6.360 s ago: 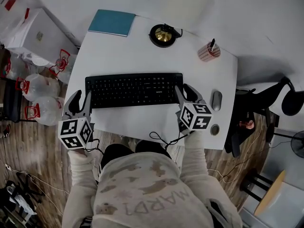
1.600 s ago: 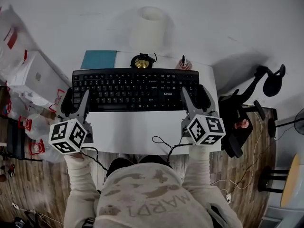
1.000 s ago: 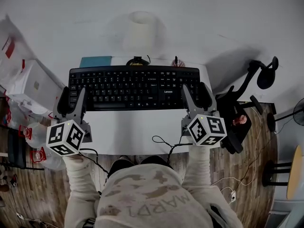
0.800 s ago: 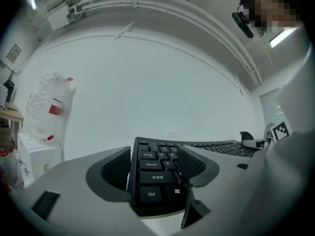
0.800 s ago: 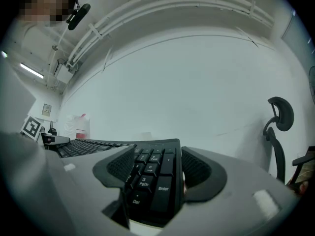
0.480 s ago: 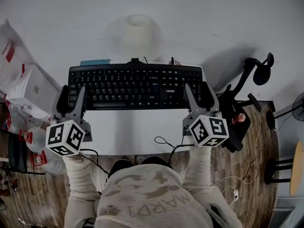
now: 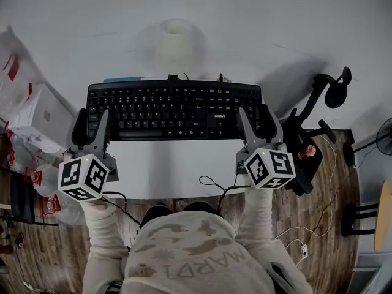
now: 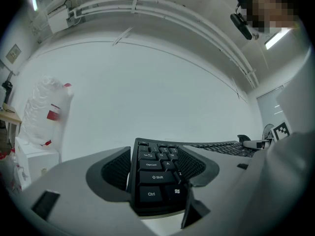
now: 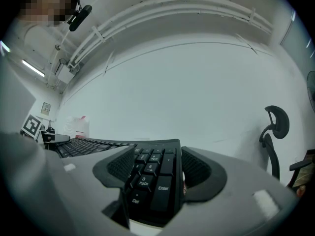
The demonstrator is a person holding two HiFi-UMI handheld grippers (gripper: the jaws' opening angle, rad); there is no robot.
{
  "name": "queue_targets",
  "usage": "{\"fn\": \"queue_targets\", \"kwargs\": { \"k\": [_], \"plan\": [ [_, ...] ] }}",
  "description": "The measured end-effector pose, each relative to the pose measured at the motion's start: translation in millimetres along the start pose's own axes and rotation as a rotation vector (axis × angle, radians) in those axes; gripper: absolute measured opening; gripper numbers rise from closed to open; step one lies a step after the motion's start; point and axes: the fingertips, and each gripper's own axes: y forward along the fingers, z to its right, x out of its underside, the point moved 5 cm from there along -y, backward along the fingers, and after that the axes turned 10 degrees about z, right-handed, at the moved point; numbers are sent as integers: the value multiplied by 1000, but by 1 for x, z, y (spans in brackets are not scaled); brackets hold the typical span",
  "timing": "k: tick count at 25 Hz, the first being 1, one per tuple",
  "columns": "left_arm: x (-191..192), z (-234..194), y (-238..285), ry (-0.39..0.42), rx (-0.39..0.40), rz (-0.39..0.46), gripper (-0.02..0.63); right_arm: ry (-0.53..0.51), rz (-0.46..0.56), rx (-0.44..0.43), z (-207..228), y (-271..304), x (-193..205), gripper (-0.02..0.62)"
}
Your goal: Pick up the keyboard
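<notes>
Keyboard [image 7: 174, 109] lifted off the white table [image 7: 177, 167] since the earliest frame, now held level above it.
Left gripper [image 7: 92, 125] clamps its Ctrl end, right gripper [image 7: 256, 122] its number-pad end; pen cup [image 7: 221, 76] behind shows only a tip, contents unreadable.

keyboard [image 7: 174, 109] gripped endwise, left gripper [image 7: 92, 122], right gripper [image 7: 253, 119]

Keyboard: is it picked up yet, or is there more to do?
Looks done: the left tool grips the keyboard at its Ctrl end and the right tool grips its number-pad end. In hand: the keyboard hangs level between them, above the white table, hiding most of the blue book behind it. Left: almost nothing, perhaps just holding it steady.
</notes>
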Motion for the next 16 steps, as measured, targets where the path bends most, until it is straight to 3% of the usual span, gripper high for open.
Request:
{"fn": "queue_targets", "kwargs": {
  "k": [16],
  "plan": [
    [-3,2,-2,-4,-15,3,305,-1,6,-10,0,1,-2,310]
  ]
}}
